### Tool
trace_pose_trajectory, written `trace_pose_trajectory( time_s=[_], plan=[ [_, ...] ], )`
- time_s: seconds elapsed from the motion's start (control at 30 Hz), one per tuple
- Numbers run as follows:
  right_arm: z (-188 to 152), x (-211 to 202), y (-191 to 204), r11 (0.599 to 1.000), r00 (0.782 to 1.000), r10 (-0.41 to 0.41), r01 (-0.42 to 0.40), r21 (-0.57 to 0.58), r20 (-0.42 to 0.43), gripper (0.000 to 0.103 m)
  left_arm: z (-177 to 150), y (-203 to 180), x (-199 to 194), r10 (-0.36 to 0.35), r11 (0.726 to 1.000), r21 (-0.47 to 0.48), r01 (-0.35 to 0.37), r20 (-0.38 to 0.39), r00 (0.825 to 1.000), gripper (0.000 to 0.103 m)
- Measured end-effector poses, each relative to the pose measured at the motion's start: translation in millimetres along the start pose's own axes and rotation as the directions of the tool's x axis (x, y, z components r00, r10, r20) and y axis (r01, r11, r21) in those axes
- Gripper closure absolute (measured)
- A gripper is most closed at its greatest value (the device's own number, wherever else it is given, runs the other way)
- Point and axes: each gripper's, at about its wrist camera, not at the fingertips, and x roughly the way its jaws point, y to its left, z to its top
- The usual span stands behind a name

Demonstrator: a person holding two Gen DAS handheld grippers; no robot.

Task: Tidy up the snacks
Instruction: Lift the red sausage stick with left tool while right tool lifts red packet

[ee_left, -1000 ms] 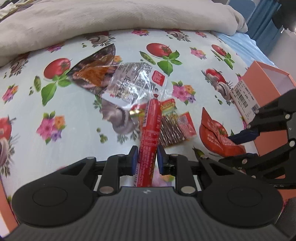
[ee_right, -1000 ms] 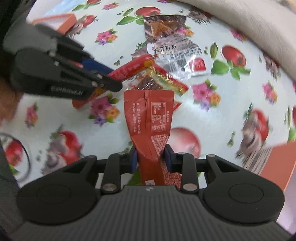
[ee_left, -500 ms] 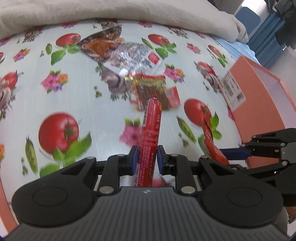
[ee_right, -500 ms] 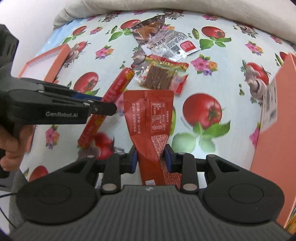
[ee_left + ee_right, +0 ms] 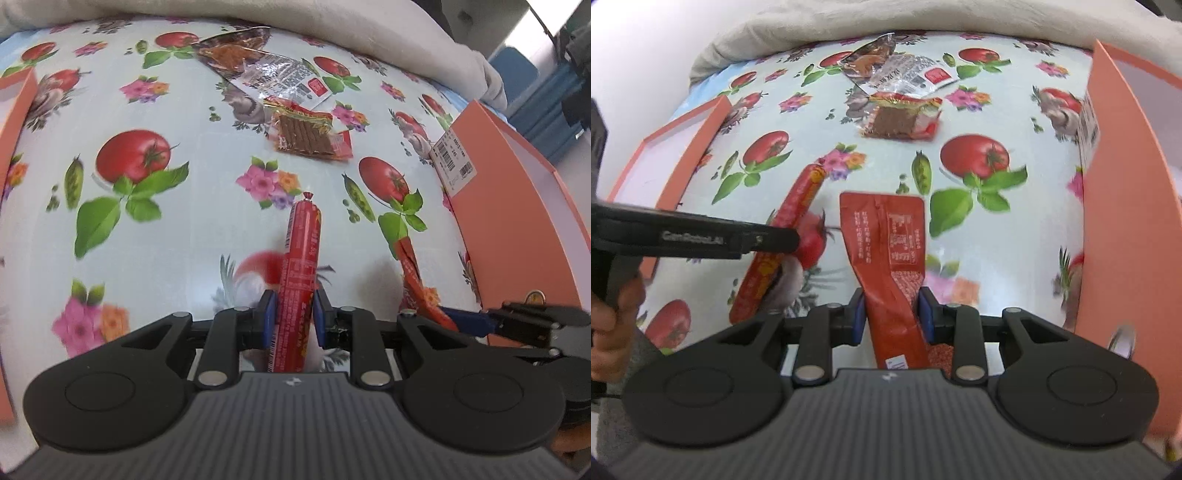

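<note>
Left gripper (image 5: 291, 314): clamped on red cylindrical sausage stick (image 5: 301, 266), carried clear of the pile.
Right gripper (image 5: 891, 310): clamped on flat red foil pouch (image 5: 886, 251), now beside orange cardboard box (image 5: 1119, 206); likely deposit next.
Farther: clear-wrapped brown strip packet (image 5: 308, 138) and silver-printed bag (image 5: 266, 70) remain on tomato-print tablecloth (image 5: 192, 107).

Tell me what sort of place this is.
Probably a room at home: a table under a vinyl tablecloth printed with tomatoes and flowers, a beige blanket bunched along its far edge, and snack packets lying loose.
</note>
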Motion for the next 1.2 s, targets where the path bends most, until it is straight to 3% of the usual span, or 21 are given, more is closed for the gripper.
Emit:
trace_pose_trajectory(
  time_s=[0.2, 0.3, 0.43, 0.47, 0.67, 0.77, 0.9, 1.0, 1.2],
  plan=[
    [-13.9, -2.2, 4.7, 0.999, 0.996, -0.035, 0.037, -0.02, 0.078, 0.069, -14.3, 1.0, -4.0, 0.009, 1.0, -0.026, -0.009, 0.028, 1.0, 0.078],
    [-16.7, -5.1, 4.3, 1.0, 0.996, -0.01, 0.012, -0.014, 0.087, 0.064, -23.8, -1.8, -10.3, 0.024, 0.999, -0.024, -0.022, 0.064, 0.998, 0.076],
    [-21.4, -8.9, 1.7, 1.0, 0.995, 0.008, -0.007, -0.009, 0.099, 0.033, -33.2, -3.1, -16.0, 0.028, 0.999, -0.019, -0.027, 0.064, 0.998, 0.062],
    [-22.9, -9.5, -0.1, 1.0, 0.995, 0.01, -0.009, -0.011, 0.103, 0.03, -36.4, -3.1, -18.3, 0.023, 1.0, -0.016, -0.022, 0.066, 0.998, 0.056],
    [-31.8, -2.7, -1.7, 0.997, 0.994, 0.051, -0.046, -0.059, 0.095, 0.031, -52.6, -3.3, -23.5, 0.009, 1.0, 0.002, -0.009, 0.074, 0.997, 0.053],
    [-34.1, 1.1, -0.2, 0.995, 0.993, 0.036, -0.024, -0.101, 0.114, 0.032, -56.9, -3.2, -24.1, 0.01, 1.0, 0.013, -0.011, 0.078, 0.997, 0.053],
    [-31.0, 3.4, -6.5, 0.997, 0.99, 0.032, -0.023, -0.071, 0.138, 0.032, -56.2, -1.2, -24.4, 0.015, 1.0, 0.012, -0.016, 0.08, 0.997, 0.053],
    [-31.1, 4.2, -4.2, 0.996, 0.99, 0.008, 0.004, -0.086, 0.143, 0.051, -53.8, -0.4, -24.3, 0.012, 1.0, 0.011, -0.013, 0.087, 0.996, 0.053],
    [-32.2, 0.0, -4.7, 0.998, 0.991, -0.002, 0.011, -0.066, 0.132, 0.064, -50.8, -2.4, -22.5, 0.01, 1.0, 0.025, -0.013, 0.098, 0.995, 0.053]
  ],
)
